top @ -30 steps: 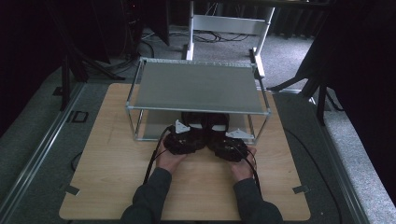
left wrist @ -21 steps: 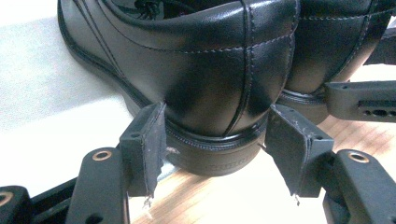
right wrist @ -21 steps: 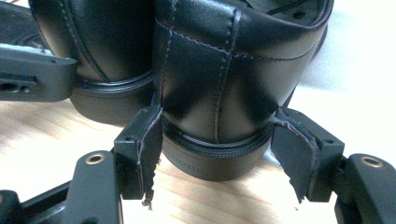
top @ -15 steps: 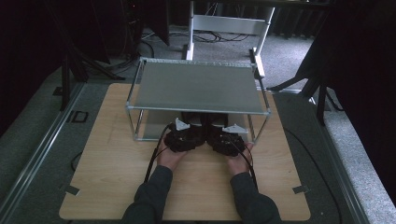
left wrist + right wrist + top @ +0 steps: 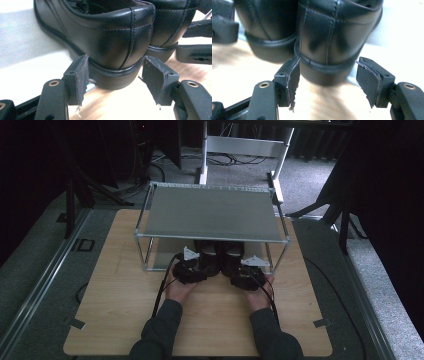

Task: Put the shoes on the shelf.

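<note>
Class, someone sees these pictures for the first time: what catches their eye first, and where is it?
A pair of black leather shoes sits heels-out on the lower level of a metal shelf rack on the wooden table. The left gripper and the right gripper each flank one heel, jaws open.

Found no readable text, label, brand, number or sign anywhere in these views.
</note>
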The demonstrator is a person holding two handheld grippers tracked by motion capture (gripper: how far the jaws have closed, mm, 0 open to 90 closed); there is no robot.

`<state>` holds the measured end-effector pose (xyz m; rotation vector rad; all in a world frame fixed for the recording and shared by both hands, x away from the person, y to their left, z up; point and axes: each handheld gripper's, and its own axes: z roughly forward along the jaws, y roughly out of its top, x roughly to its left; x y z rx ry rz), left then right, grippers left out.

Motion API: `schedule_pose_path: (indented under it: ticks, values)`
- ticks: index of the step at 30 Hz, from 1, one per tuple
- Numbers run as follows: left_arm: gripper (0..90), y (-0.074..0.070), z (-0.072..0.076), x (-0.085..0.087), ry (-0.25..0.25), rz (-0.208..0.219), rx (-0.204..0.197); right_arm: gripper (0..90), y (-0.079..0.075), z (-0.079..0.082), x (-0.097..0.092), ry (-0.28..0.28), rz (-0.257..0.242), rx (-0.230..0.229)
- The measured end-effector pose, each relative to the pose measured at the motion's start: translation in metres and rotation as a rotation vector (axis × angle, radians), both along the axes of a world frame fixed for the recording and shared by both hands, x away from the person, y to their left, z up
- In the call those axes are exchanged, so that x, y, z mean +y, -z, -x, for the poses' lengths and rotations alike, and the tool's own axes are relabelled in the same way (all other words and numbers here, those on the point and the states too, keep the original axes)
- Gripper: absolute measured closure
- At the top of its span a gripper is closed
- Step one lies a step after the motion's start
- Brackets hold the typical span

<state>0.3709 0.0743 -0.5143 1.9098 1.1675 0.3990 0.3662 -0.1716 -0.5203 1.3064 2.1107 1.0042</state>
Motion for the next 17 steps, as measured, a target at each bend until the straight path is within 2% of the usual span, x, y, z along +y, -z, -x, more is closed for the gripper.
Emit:
schedule_pose_path:
  ticks: [1, 7, 9, 13, 17]
  values:
    - [38.5, 0.000, 0.002, 0.003, -0.006, -0.002, 0.000, 34.9, -0.001, 0.007, -0.008, -0.011, 0.011, 0.001]
    - [38.6, 0.008, 0.019, 0.022, -0.031, -0.027, 0.024, 34.2, 0.002, 0.024, -0.029, -0.034, 0.061, 0.012]
    - [38.2, 0.014, 0.027, 0.030, -0.037, -0.041, 0.032, 34.2, 0.004, 0.027, -0.037, -0.025, 0.068, 0.018]
    - [37.5, 0.027, 0.040, 0.046, -0.055, -0.041, 0.052, 34.2, 0.010, 0.030, -0.055, 0.001, 0.065, 0.044]
    - [37.3, 0.037, 0.049, 0.058, -0.077, -0.047, 0.062, 34.2, 0.014, 0.031, -0.069, 0.028, 0.074, 0.056]
